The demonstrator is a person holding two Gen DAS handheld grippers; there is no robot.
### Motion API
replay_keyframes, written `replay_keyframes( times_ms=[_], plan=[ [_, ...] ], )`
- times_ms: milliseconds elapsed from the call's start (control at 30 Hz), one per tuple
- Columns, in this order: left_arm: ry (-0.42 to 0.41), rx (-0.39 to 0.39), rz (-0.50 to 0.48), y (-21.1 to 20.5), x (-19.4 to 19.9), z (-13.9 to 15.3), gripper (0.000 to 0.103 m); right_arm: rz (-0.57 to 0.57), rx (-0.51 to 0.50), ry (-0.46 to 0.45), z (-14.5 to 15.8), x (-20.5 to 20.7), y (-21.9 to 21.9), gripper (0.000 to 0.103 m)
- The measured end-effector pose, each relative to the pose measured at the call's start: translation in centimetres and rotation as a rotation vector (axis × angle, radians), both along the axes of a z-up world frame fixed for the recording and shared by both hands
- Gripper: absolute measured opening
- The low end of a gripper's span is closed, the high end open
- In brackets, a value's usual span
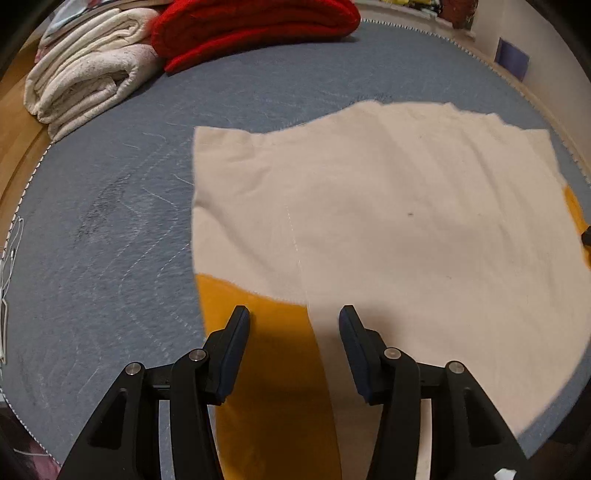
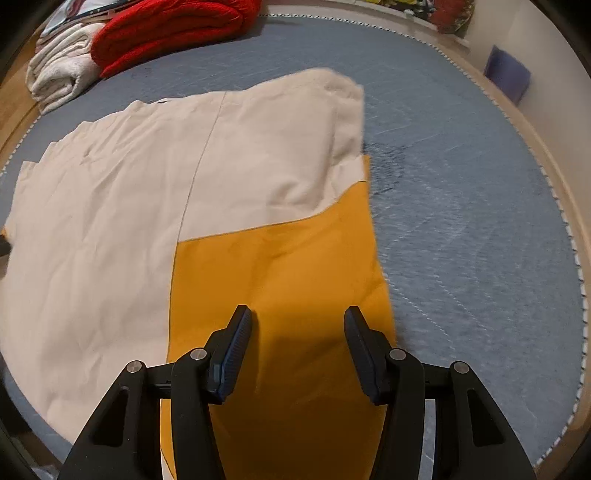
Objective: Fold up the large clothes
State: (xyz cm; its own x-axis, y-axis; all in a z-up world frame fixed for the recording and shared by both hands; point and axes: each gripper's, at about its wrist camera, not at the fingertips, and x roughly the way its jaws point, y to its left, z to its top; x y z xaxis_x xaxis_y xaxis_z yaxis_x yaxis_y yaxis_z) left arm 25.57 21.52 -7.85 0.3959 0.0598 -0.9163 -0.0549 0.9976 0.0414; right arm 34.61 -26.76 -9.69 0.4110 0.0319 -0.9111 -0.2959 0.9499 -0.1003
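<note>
Both grippers [image 1: 294, 314] [image 2: 298, 314] half-open, empty, over cloth [image 1: 388, 206]; fold laid, next needs fresh edge grasps.

I see a round grey rug [image 1: 110, 229] carrying everything. Bare rug lies open to the left of the cream and mustard garment [image 1: 388, 221] in my left view, and a wide bare stretch runs to the rug's right edge in my right view. A folded white blanket [image 1: 85, 74] and a folded red blanket [image 1: 251, 26] block the rug's far left edge, touching each other. Between them and the garment's far hem runs a clear grey band. My left claw [image 1: 293, 317] and right claw [image 2: 297, 317] both hang spread, nothing between the fingers.
</note>
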Motion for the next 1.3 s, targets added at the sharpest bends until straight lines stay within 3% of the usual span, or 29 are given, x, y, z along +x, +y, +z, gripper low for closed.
replay_keyframes(
  times_ms=[133, 267, 367, 433, 533, 567, 633, 733, 767, 833, 933, 1033, 1167, 1233, 1300],
  plan=[
    [0.020, -0.042, -0.084, -0.3, -2.8, 0.8, 0.047, 0.039, -0.031, -0.016, 1.6, -2.7, -1.0, 0.053],
    [0.142, 0.024, -0.159, -0.2, -6.1, -2.0, 0.047, 0.049, -0.109, 0.075, -0.5, -5.1, -2.8, 0.053],
    [0.158, 0.043, -0.148, 1.2, -8.1, -2.2, 0.050, 0.014, -0.109, 0.168, -1.6, -6.2, -5.3, 0.053],
    [0.174, 0.055, -0.108, 2.2, -9.1, -1.8, 0.048, 0.002, -0.143, 0.184, -1.6, -6.7, -6.3, 0.053],
    [0.158, 0.110, -0.046, 3.3, -10.5, 0.4, 0.027, -0.043, -0.240, 0.171, -0.6, -7.6, -7.7, 0.053],
    [0.127, 0.121, -0.021, 3.3, -11.0, 1.6, 0.018, -0.069, -0.239, 0.150, 0.3, -7.8, -8.1, 0.053],
    [-0.001, 0.077, 0.045, 3.2, -12.4, 5.7, 0.018, -0.135, -0.180, 0.035, 4.2, -8.5, -8.4, 0.053],
    [-0.171, 0.017, 0.124, 1.8, -15.1, 10.6, 0.018, -0.178, -0.048, -0.210, 11.4, -11.4, -7.0, 0.053],
    [-0.208, -0.012, 0.138, 1.1, -16.1, 11.7, 0.018, -0.183, 0.009, -0.301, 13.9, -13.2, -6.1, 0.053],
    [-0.254, -0.076, 0.154, 0.1, -17.4, 12.5, 0.018, -0.174, 0.110, -0.396, 16.4, -16.5, -4.6, 0.053],
    [-0.282, -0.146, 0.161, -0.7, -18.0, 11.3, 0.018, -0.127, 0.204, -0.447, 17.2, -20.9, -1.5, 0.054],
    [-0.271, -0.215, 0.174, -2.2, -18.5, 9.0, 0.012, -0.068, 0.249, -0.389, 16.2, -22.9, 1.8, 0.054],
    [-0.227, -0.292, 0.214, -2.1, -18.2, 3.9, 0.012, 0.056, 0.164, -0.415, 14.7, -24.4, 5.6, 0.054],
    [-0.174, -0.308, 0.260, -2.3, -18.1, 2.4, 0.013, 0.099, 0.142, -0.379, 13.1, -23.5, 6.5, 0.054],
    [-0.156, -0.393, 0.303, -1.6, -17.5, 1.6, 0.018, 0.124, 0.130, -0.334, 11.3, -22.5, 6.9, 0.054]
  ],
)
